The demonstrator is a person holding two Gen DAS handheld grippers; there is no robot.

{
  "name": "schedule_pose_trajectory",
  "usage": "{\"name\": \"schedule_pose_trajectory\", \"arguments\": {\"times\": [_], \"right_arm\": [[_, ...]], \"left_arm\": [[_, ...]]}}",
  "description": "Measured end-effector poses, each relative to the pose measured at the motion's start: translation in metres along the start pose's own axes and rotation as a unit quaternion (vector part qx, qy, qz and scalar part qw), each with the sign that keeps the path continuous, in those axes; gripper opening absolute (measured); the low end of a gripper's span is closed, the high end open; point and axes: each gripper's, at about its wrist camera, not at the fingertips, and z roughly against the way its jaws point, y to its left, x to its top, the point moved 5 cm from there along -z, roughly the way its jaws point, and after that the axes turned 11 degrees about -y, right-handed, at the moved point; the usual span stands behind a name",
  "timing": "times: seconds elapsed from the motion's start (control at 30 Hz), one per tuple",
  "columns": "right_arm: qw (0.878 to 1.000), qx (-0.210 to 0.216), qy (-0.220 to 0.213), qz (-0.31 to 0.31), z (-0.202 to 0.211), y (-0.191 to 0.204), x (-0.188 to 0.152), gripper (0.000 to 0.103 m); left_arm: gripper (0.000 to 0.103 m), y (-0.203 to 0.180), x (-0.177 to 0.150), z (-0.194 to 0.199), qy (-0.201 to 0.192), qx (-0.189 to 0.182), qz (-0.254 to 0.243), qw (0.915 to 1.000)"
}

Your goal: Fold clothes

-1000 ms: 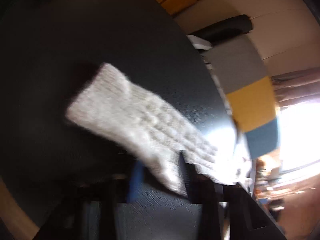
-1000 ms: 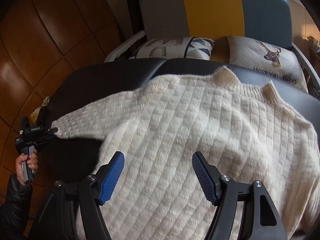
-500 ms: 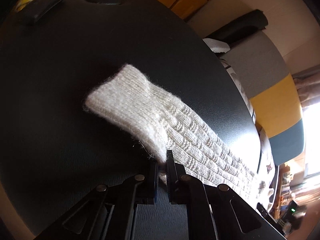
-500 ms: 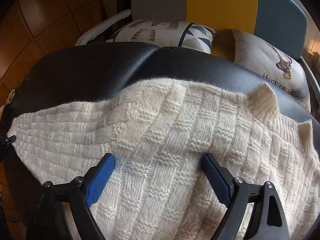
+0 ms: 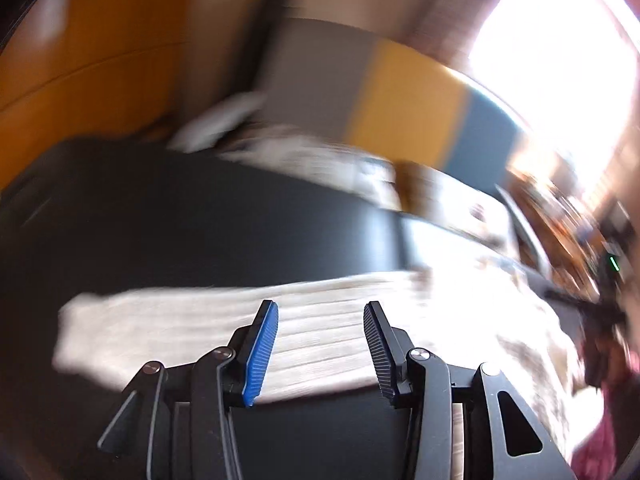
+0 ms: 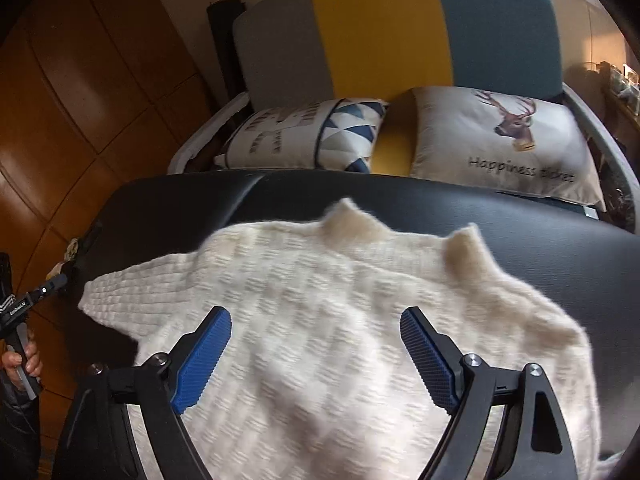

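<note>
The right gripper (image 6: 316,344) is held wide, nothing between its blue pads (image 6: 202,360). Directly below and ahead of it the cream knitted sweater (image 6: 320,320) is spread flat on the black padded surface (image 6: 560,240), its collar points (image 6: 348,220) at the far edge, away from the gripper. One sleeve (image 6: 132,296) is extended to the gripper's left, towards the edge of the surface; there the other tool is glimpsed in a person's hand (image 6: 20,360).

The left gripper (image 5: 320,340) is likewise parted, at a moderate width, and nothing is gripped. The view from this gripper is heavily blurred. The sleeve (image 5: 180,324) is seen lying across the dark surface (image 5: 200,220) just beyond and beneath the fingers, its cuff end off to the gripper's left, the body of the garment running off to the right into glare. Whether the pads touch the knit cannot be told.

Beyond the surface, a grey, yellow and blue chair back (image 6: 400,40) and two printed cushions (image 6: 500,140) are noted; they play no part.

Assessment: the garment is judged laid out and flattened, with the sleeve extended; no fold is visible in either view. The sleeve folds and the body folds are therefore judged outstanding. The task is taken to be at an early stage, with neither tool engaged on the cloth.
</note>
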Motion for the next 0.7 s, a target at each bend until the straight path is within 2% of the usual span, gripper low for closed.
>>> {"name": "schedule_pose_trajectory", "arguments": {"times": [0.03,0.1,0.17,0.27,0.33,0.5,0.53,0.6,0.63,0.67,0.7], "right_arm": [[1.0,0.007,0.003,-0.009,0.003,-0.015,0.002,0.076],[1.0,0.002,0.012,-0.018,-0.002,-0.043,0.011,0.076],[0.999,-0.015,0.028,-0.005,-0.013,-0.065,0.017,0.076],[0.997,-0.039,0.062,0.028,-0.036,-0.087,0.021,0.076],[0.992,-0.067,0.092,0.058,-0.056,-0.095,0.019,0.076],[0.982,-0.059,0.142,0.108,-0.089,-0.097,0.001,0.068],[0.981,-0.059,0.139,0.12,-0.091,-0.095,-0.002,0.063],[0.979,-0.058,0.133,0.143,-0.093,-0.091,-0.007,0.061],[0.979,-0.056,0.129,0.15,-0.093,-0.088,-0.008,0.051],[0.979,-0.054,0.125,0.149,-0.091,-0.087,-0.008,0.036],[0.979,-0.055,0.121,0.154,-0.09,-0.083,-0.01,0.028]], "left_arm": [[0.046,-0.028,0.005,-0.017,0.007,-0.023,-0.028,0.9993],[0.046,-0.083,0.011,-0.049,0.021,-0.06,-0.08,0.9947],[0.046,-0.127,0.015,-0.079,0.035,-0.083,-0.122,0.9885],[0.046,-0.174,0.02,-0.138,0.061,-0.102,-0.175,0.9773],[0.046,-0.195,0.021,-0.175,0.076,-0.099,-0.207,0.9704],[0.046,-0.213,0.006,-0.23,0.114,-0.106,-0.245,0.9571],[0.046,-0.214,0.001,-0.238,0.122,-0.104,-0.251,0.9546],[0.046,-0.214,-0.009,-0.252,0.137,-0.099,-0.26,0.9507],[0.049,-0.213,-0.013,-0.255,0.14,-0.099,-0.263,0.9495],[0.049,-0.213,-0.017,-0.257,0.137,-0.097,-0.267,0.949],[0.049,-0.214,-0.018,-0.254,0.128,-0.091,-0.272,0.9493]]}}
